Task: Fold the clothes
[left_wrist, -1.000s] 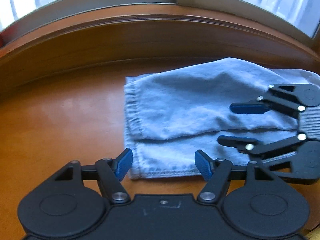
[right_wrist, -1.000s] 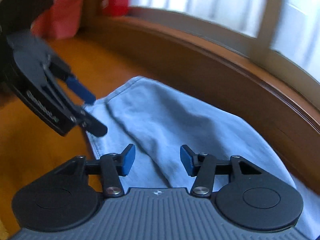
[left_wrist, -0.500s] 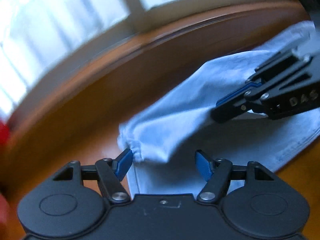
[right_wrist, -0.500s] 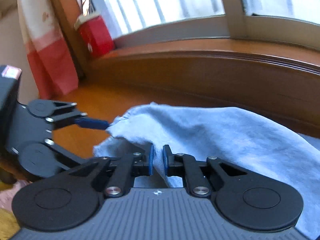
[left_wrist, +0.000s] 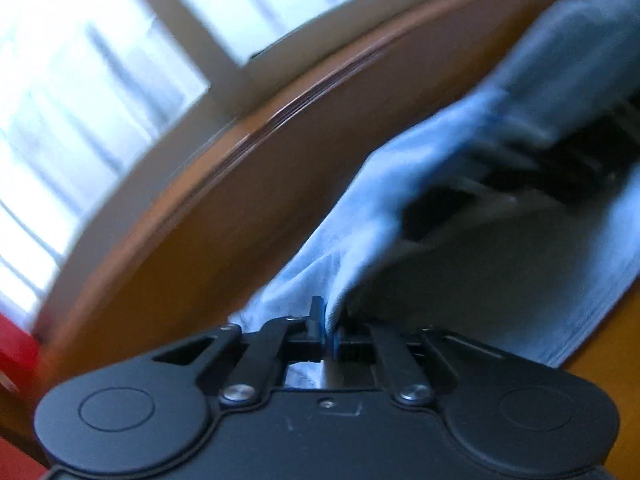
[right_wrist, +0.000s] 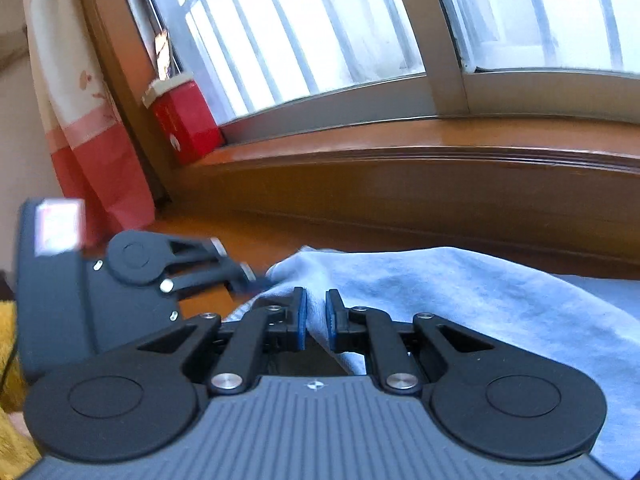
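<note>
A light blue garment (left_wrist: 400, 184) lies on the wooden table (left_wrist: 180, 264), its upper layer pulled up into a ridge. My left gripper (left_wrist: 326, 334) is shut on a pinch of its hem corner. In the left wrist view my right gripper (left_wrist: 416, 220) is a dark blur reaching under that raised layer. In the right wrist view the right gripper (right_wrist: 316, 320) has a fold of the garment (right_wrist: 460, 292) squeezed between its blue pads, and its jaws are opening slightly. The left gripper (right_wrist: 256, 280) grips the cloth's corner just left of it.
A wooden window sill (right_wrist: 400, 168) and window run along the table's far side. A red box (right_wrist: 184, 124) stands on the sill's left end, beside a red and white curtain (right_wrist: 80, 128). Yellow fabric (right_wrist: 8, 340) shows at the near left edge.
My left gripper went from open to shut on the garment's corner. The right gripper closed on a fold earlier and has lifted it a little. Both views have rolled.
</note>
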### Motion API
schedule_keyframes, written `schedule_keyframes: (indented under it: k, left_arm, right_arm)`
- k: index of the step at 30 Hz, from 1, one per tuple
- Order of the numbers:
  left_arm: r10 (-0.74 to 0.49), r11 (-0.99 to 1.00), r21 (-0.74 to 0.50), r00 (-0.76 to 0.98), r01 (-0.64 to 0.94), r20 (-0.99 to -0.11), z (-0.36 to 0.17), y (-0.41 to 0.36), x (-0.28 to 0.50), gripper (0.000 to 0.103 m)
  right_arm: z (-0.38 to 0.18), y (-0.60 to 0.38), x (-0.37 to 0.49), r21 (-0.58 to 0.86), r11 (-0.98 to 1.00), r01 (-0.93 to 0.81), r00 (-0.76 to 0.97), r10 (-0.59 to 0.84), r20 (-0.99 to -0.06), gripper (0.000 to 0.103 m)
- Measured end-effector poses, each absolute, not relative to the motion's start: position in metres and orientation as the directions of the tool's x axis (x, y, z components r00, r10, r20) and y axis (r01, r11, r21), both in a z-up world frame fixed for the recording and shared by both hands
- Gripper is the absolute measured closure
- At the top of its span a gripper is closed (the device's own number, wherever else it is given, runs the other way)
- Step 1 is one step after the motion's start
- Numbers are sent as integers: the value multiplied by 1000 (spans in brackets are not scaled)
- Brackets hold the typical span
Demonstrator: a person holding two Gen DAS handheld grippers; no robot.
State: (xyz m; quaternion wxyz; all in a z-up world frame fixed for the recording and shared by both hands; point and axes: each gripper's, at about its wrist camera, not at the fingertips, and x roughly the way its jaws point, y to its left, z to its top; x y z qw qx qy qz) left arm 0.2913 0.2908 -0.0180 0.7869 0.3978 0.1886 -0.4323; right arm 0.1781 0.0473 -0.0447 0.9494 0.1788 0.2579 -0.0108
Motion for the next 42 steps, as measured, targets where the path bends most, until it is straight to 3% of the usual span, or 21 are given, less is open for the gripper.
schedule_keyframes:
  k: [2,4,5,9,12,18,20,21,22,25,27,30,35,40,42]
  left_arm:
    - [-541,362,410,547,837,-638,-5,298,304,100]
    - [-560,414,356,543,838,-626,12,306,316,100]
    - [-576,426,328,532,843,-620,21,309,319,100]
    - [-629,449,245,499,859,-597,53,313,328,100]
    - [-654,442,239,493,865,-574,70,311,329,100]
    - [-679,434,271,509,859,-529,90,293,319,100]
    - [-682,442,267,514,856,-521,88,290,315,100]
    - [-681,447,261,515,856,-521,86,287,319,100]
    - [-680,452,251,513,856,-523,88,287,320,100]
    - [-677,470,240,521,849,-519,92,286,319,100]
    - [-682,474,251,533,844,-502,95,284,319,100]
    - [-696,464,275,539,842,-475,106,273,322,100]
    - [-740,473,281,550,835,-388,145,231,341,100]
    - [-738,530,329,616,781,-274,174,254,333,100]
    - [-706,538,326,627,777,-329,159,273,333,100]
  right_arm:
    - [-40,50,166,283,945,167,847,10,-532,71]
    - [-35,53,142,191,952,241,826,-98,-554,45]
    - [-32,55,127,131,951,281,813,-164,-558,41]
    - [-34,52,76,-147,896,418,677,-416,-608,37]
    - [-43,49,60,-261,858,443,604,-501,-620,37]
    - [-67,57,77,-358,859,366,598,-512,-617,34]
    - [-72,55,86,-350,868,352,599,-497,-628,37]
    - [-74,53,90,-346,872,346,599,-489,-634,44]
    - [-74,49,94,-333,875,353,592,-484,-645,65]
    - [-65,34,97,-281,868,409,586,-486,-648,92]
    - [-50,26,92,-245,857,454,605,-498,-621,101]
    - [-17,15,81,-186,844,504,645,-510,-568,101]
    - [27,-7,88,-267,800,537,650,-595,-474,101]
    - [68,3,90,-282,778,562,687,-629,-363,100]
    - [60,21,93,-303,810,502,701,-587,-406,99]
